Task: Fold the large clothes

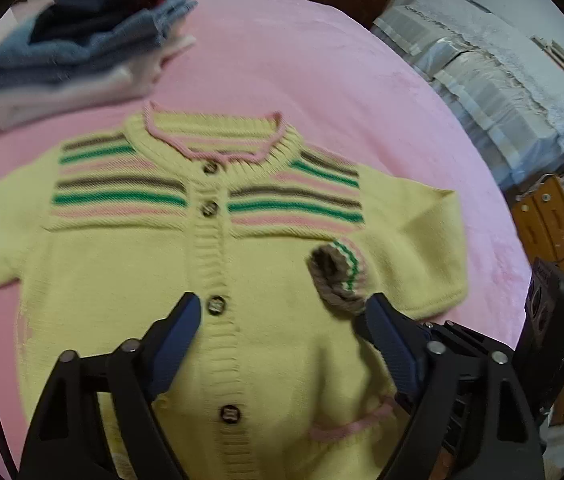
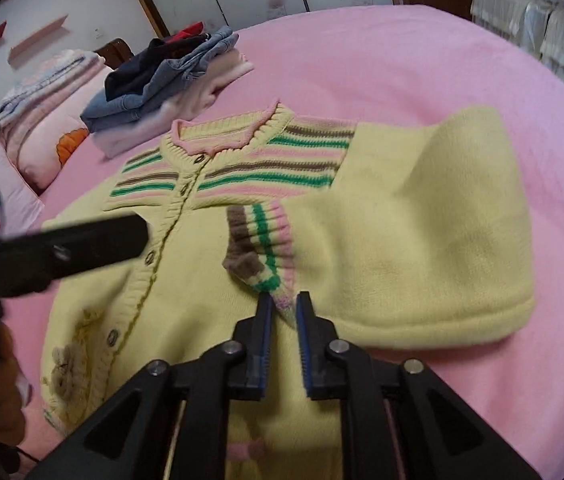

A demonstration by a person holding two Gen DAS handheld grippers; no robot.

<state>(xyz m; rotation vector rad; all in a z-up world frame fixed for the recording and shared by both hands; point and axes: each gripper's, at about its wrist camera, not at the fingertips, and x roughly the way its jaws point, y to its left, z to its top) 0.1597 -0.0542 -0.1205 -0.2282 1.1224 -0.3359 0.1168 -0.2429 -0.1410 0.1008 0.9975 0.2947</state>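
One yellow knit cardigan (image 1: 122,280) with striped yoke lies flat on my pink bedspread (image 1: 322,60).

My left gripper (image 1: 286,312) hangs released above it; my right gripper (image 2: 284,300) is slightly parted around the folded-in striped cuff (image 2: 260,248), grip unclear. I count four buttons and one stack of folded clothes (image 2: 166,80).

I count one yellow cardigan (image 1: 130,300) with four buttons (image 1: 215,305) showing down its front, one pile of folded clothes (image 1: 82,56) at the far left on one pink bed (image 1: 322,60), and my two grippers, left (image 1: 284,308) and right (image 2: 284,300).
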